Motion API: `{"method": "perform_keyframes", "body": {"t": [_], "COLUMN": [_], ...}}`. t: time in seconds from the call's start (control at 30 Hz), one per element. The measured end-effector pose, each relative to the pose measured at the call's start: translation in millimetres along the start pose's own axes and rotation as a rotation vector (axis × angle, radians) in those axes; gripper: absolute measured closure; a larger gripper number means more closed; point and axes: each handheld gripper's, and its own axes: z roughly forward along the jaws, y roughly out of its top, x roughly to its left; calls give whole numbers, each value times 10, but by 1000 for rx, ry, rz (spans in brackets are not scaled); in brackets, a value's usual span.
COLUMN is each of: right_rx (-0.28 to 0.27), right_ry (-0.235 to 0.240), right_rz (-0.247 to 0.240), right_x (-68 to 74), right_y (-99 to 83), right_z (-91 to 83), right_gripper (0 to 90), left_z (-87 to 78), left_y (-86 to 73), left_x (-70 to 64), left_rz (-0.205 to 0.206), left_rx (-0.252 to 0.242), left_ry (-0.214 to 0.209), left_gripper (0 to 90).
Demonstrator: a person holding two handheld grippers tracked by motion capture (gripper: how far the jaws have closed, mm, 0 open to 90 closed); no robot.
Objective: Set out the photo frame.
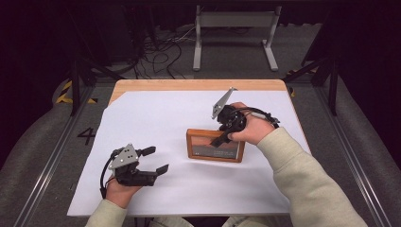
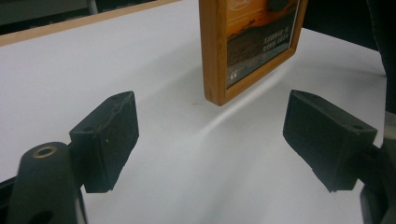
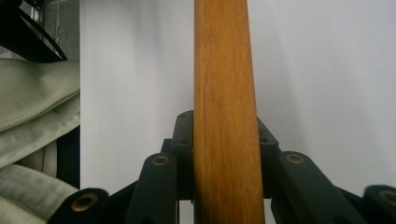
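Note:
A wooden picture frame [image 1: 215, 146] stands near the middle of the white sheet, holding a sunset picture with text. My right gripper [image 1: 226, 135] comes down on its top edge from behind and is shut on it. In the right gripper view the frame's wooden edge [image 3: 225, 112] runs straight up between the two closed jaws. My left gripper [image 1: 155, 160] rests low at the front left, open, with nothing between its jaws. In the left gripper view the frame [image 2: 247, 44] stands ahead, beyond the gap between the two spread pads [image 2: 109, 137].
A white sheet [image 1: 156, 118] covers most of the wooden table [image 1: 198, 85]. A metal stand [image 1: 234, 35] and loose cables [image 1: 161, 54] lie on the floor beyond the far edge. A pale sleeve [image 3: 32, 121] lies at the left of the right gripper view.

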Motion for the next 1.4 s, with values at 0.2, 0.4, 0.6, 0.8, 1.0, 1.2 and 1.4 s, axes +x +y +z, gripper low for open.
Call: {"method": "perform_keyframes", "body": {"t": [0.2,0.4,0.6,0.8,1.0,1.2,1.4], "right_rx": [0,7,8,26,25,9,-32], "right_ry": [21,46,58,48,22,-14,-89], "right_rz": [-19,-43,-57,-77,-92,-91,-79], "right_x": [-65,-111,-158,-184,-196,-225,-269], "right_y": [-21,-48,-103,-144,-149,-155,-174], "right_z": [92,186,241,264,264,254,216], "right_gripper": [704,704,704,704,704,672,598], "left_z": [8,1,1,7,8,12,14], "left_y": [4,1,0,2,5,3,5], "left_x": [0,1,-4,-4,-7,-5,-8], "left_rz": [-5,1,-1,1,3,2,1], "left_rx": [4,-1,1,6,8,4,8], "left_ry": [-5,-3,-2,-3,-7,-8,-9], "left_gripper": [186,186,186,186,186,186,185]}}
